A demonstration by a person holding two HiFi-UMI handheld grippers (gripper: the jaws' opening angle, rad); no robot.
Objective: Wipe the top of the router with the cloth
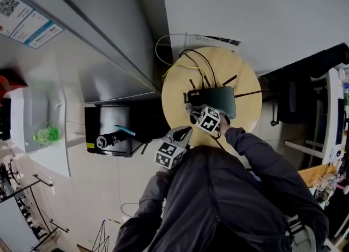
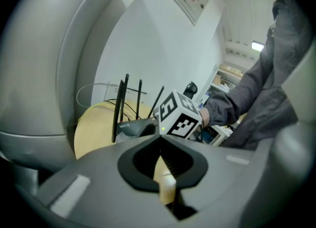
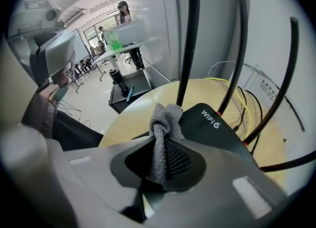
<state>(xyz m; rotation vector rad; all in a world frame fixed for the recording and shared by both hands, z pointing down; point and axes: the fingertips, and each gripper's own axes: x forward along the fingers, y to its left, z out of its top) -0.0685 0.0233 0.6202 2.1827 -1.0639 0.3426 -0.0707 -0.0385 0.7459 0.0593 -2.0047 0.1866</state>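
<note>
Right gripper (image 3: 159, 145) jaws pinched on bunched grey knit cloth (image 3: 160, 123), frame centre, by flat black router (image 3: 222, 133) on round wooden desk (image 1: 174, 93). Left gripper (image 2: 160, 159) jaws closed, empty.

Round wooden table (image 1: 174, 98) — white wall (image 1: 262, 11), pale floor (image 1: 109, 191).
</note>
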